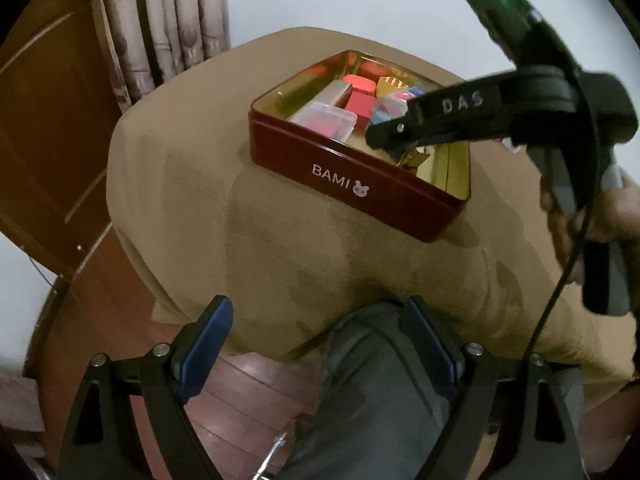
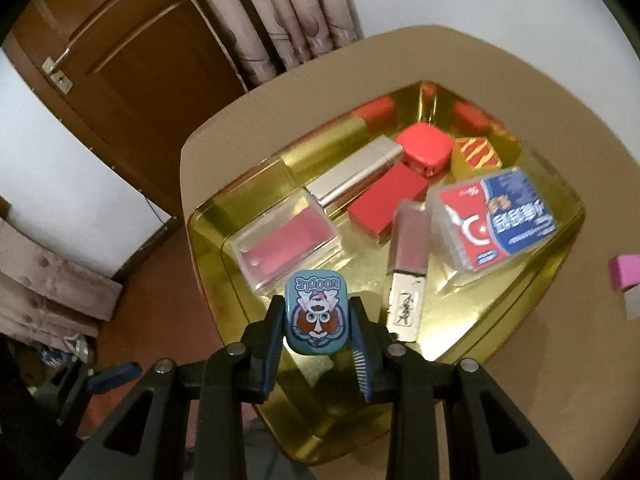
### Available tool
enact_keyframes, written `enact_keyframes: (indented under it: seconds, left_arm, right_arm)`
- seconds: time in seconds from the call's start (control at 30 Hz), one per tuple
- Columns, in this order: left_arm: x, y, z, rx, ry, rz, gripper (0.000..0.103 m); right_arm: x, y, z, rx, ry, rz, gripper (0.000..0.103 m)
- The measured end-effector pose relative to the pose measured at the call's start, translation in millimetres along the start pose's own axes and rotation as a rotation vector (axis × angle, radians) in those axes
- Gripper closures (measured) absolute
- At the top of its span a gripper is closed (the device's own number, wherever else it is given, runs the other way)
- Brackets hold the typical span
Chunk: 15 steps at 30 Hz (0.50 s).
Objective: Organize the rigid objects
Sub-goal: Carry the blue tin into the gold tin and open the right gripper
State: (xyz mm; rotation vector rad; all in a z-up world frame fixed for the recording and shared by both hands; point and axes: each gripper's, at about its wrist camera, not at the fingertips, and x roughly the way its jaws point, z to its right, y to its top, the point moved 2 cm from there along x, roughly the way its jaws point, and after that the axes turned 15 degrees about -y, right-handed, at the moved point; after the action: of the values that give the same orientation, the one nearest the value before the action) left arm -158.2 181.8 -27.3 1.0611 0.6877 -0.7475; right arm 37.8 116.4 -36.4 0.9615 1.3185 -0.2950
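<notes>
A red BAMI tin [image 1: 344, 168] with a gold inside [image 2: 472, 320] sits on the tan table [image 1: 280, 240]. It holds a clear case with a red insert [image 2: 286, 236], a silver tube [image 2: 354, 174], red boxes [image 2: 388, 204], a lip gloss [image 2: 408, 264] and a blue-red labelled box [image 2: 500, 220]. My right gripper [image 2: 318, 320] is shut on a small teal NOODLE tin [image 2: 316, 312], held over the tin's near side; it also shows in the left wrist view [image 1: 384, 136]. My left gripper [image 1: 320, 328] is open and empty, back from the table's near edge.
A pink and white object [image 2: 628, 276] lies on the table to the right of the tin. A wooden door [image 2: 120, 60] and curtains [image 2: 280, 8] stand behind. The person's grey-clad leg [image 1: 372, 392] is below the left gripper.
</notes>
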Motion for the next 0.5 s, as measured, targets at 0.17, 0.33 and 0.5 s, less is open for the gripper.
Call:
enact_keyframes:
  seconds: [0.17,0.33,0.5]
  left_arm:
    - [-1.0,-1.3,-1.7,-0.01,-0.008,-0.005,0.019]
    - [1.7,-2.1,0.0,-0.005,-0.008,-0.02,0.019]
    - [5.4,-3.3,1.7,0.001,0.012,-0.026,0.019]
  right_arm:
    - [8.1,1.4,2.0,0.011,-0.043,-0.001,0.072]
    - [10.7,5.0,0.6,0.013,-0.069,0.021,0.072]
    - [0.3,8.0,6.4,0.026,-0.048,0.09,0.071]
